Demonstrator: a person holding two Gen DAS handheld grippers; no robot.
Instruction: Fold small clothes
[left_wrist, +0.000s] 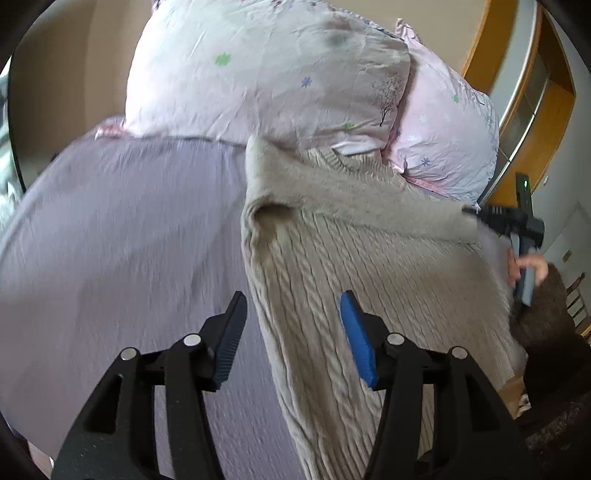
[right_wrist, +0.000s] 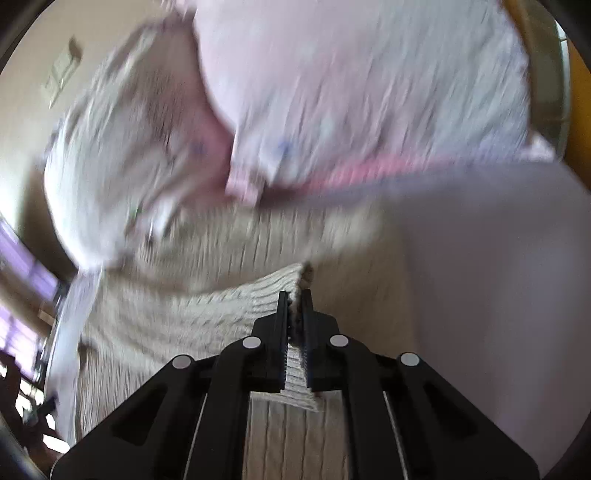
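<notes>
Bed with lilac sheet; two floral pillows at its head, a wooden frame behind them. Beige cable-knit sweater lies on the sheet, its collar end touching the pillows, upper part folded across in a band. Left tongs released, jaws wide apart, hovering over the sweater's left edge: one finger above the sheet, the other above the knit. Right tongs clenched on a sweater edge, knit pinched between the jaws. Right-wrist view motion-blurred; pillows smeared.
</notes>
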